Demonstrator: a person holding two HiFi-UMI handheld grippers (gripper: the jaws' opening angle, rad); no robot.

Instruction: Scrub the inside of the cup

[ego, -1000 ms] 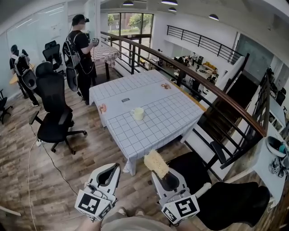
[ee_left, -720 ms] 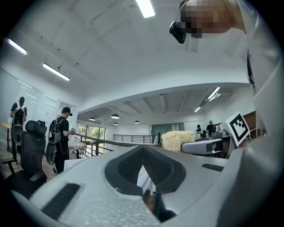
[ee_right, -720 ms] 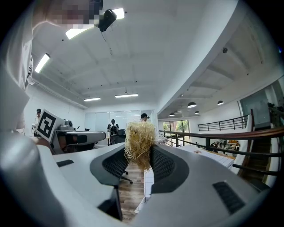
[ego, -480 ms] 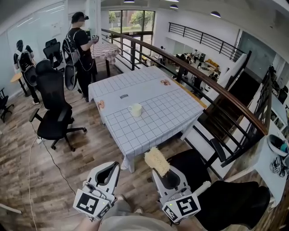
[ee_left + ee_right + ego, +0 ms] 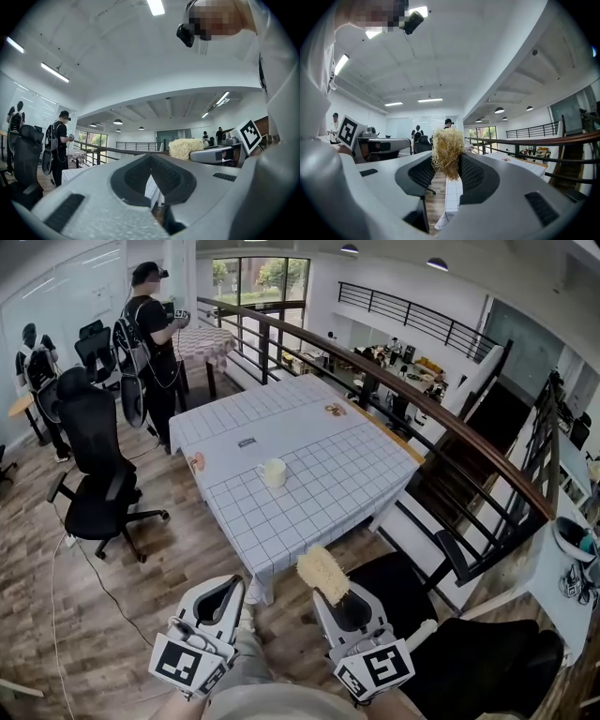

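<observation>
Gridded table point(image 5: 328, 474) holds cup point(image 5: 274, 472), office chair point(image 5: 94, 474) nearby; right gripper point(image 5: 446, 165) clamps scrubber point(image 5: 447, 143).

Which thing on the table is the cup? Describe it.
Look at the table with the white checked cloth beside the railing. The cup stands near its middle, toward the left edge. It alone is upright and cream-coloured; the other bits lie flat.

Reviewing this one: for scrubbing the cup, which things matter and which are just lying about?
Job: cup on the checked table; fibrous scrubber, clamped in right gripper; left gripper, shut, empty.
Lying about: office chair; dark tag; orange item.
</observation>
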